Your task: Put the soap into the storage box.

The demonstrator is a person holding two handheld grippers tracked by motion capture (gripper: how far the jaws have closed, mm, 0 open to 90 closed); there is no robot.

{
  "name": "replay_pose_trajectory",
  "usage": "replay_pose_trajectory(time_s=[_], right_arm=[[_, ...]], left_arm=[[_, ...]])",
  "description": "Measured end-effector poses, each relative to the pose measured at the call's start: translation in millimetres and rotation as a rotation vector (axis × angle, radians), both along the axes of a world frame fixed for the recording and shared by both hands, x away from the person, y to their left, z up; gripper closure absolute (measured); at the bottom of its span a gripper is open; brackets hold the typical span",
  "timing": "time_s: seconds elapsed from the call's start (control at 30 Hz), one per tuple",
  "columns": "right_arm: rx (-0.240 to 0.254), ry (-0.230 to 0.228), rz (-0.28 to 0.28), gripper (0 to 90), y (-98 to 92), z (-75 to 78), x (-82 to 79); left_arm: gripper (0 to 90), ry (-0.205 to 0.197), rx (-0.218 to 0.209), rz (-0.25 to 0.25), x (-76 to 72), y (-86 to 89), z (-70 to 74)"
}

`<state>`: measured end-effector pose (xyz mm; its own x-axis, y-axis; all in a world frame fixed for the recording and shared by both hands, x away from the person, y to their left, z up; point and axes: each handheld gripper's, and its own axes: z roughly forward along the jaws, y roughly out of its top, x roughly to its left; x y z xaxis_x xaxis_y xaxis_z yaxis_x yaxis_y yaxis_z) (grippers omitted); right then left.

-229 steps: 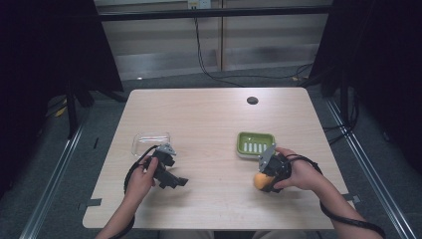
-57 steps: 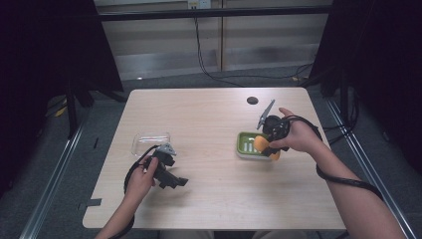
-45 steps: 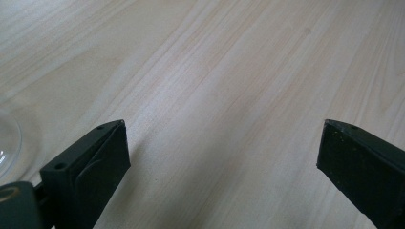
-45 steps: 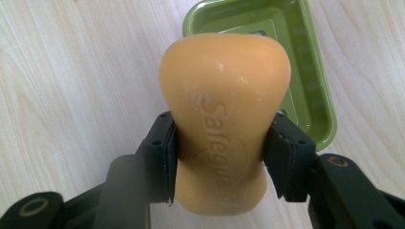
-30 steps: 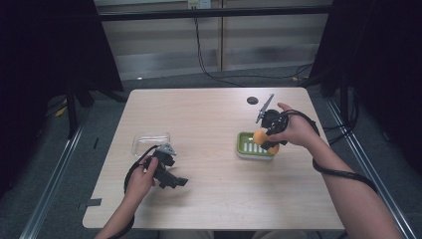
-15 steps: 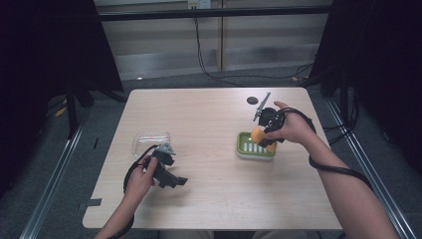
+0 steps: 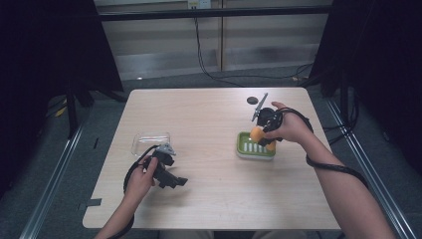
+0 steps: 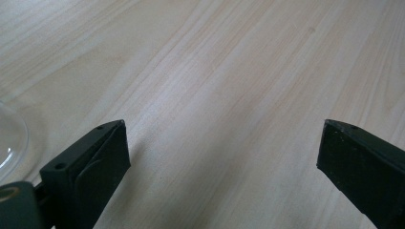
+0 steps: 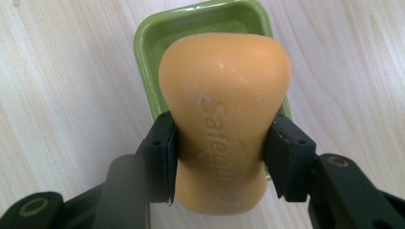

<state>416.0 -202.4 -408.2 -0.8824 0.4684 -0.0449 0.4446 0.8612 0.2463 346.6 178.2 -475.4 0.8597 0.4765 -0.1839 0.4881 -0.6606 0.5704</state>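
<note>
Orange soap bar (image 9: 224, 119) sits clamped in the right hand-held gripper (image 7: 262, 134) just above the green dish (image 7: 247, 148), ready for lowering and release, I'd say, while the left hand-held gripper (image 7: 166, 172) rests wide open on the counter (image 7: 209, 119).

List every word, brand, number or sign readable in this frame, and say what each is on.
"Safeguard": pressed into the face of the orange soap bar, held in the right gripper over the green dish; the last letters are faint and partly hidden in the right gripper view.
No other text can be read: none on the table, the clear lid or the left gripper.
</note>
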Motion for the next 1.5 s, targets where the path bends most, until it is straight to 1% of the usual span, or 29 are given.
replay_pose_trajectory(time_s=[0.03,0.07,0.1,0.3,0.4,0.43,0.47,0.67,0.73,0.77,0.87,0.93,1.03,1.1,1.13,1.23,1.37,1.47,1.5], right_arm=[[0.001,0.002,0.005,50.5,0.0,-0.8,0.7],[0.001,0.002,0.005,50.5,0.2,-1.8,0.9],[-0.001,-0.004,0.01,50.5,0.2,-2.7,1.2],[0.001,-0.001,0.011,50.5,1.9,-7.0,1.7],[-0.003,-0.009,0.019,50.5,1.8,-9.0,2.9],[-0.009,-0.008,0.005,50.5,2.5,-9.4,2.3],[-0.011,-0.008,0.003,50.5,2.4,-9.9,2.6],[-0.006,-0.006,0.017,50.5,1.8,-13.8,4.9],[-0.006,-0.005,0.011,50.5,2.3,-15.0,5.1],[-0.008,-0.004,0.019,50.4,2.6,-15.5,5.8],[-0.004,-0.007,0.016,50.5,3.8,-17.2,6.0],[-0.003,-0.001,0.01,50.4,4.6,-18.1,6.0],[-0.013,-0.007,0.011,50.4,4.2,-19.4,6.9],[-0.013,0.002,-0.001,50.4,4.1,-20.0,6.2],[-0.016,-0.004,0.012,50.4,3.9,-20.6,6.8],[-0.02,-0.005,0.012,50.4,4.7,-21.1,6.9],[-0.023,-0.004,0.017,50.4,4.6,-22.3,8.3],[-0.019,-0.002,-0.001,50.4,5.9,-24.8,7.8],[-0.018,-0.005,0.014,50.4,5.7,-25.5,8.8]], left_arm=[[3.5,0.002,-0.008,0.009,-0.6,-0.5,-0.4],[3.5,0.001,-0.003,0.004,-0.3,-0.3,-0.2],[3.5,0.003,-0.008,0.01,-0.7,-0.6,-0.4],[3.5,0.002,-0.007,0.009,-0.7,-0.5,-0.3],[3.5,-0.001,-0.002,-0.002,-0.2,0.0,0.3],[3.5,-0.001,-0.004,-0.001,-0.2,0.1,0.4],[3.5,-0.002,-0.004,-0.001,-0.3,0.1,0.4],[3.5,-0.002,0.002,-0.007,0.3,0.6,0.5],[3.4,0.001,-0.001,-0.002,-0.2,0.3,0.4],[3.5,0.001,-0.001,-0.001,-0.4,0.2,0.4],[3.5,0.002,-0.003,-0.002,-0.5,-0.2,0.0],[3.5,0.006,-0.007,0.004,-1.0,-0.4,0.2],[3.5,0.003,-0.007,0.003,-0.9,-0.3,0.4],[3.5,0.006,-0.008,0.002,-0.9,-0.4,0.3],[3.5,0.006,-0.008,0.001,-0.9,-0.5,0.2],[3.5,0.006,-0.004,-0.003,-0.6,-0.8,0.3],[3.5,0.005,-0.009,-0.003,-0.7,-0.8,0.2],[3.5,0.006,-0.007,0.001,-0.7,-0.7,-0.1],[3.5,0.007,-0.008,0.001,-0.7,-0.7,-0.3]])
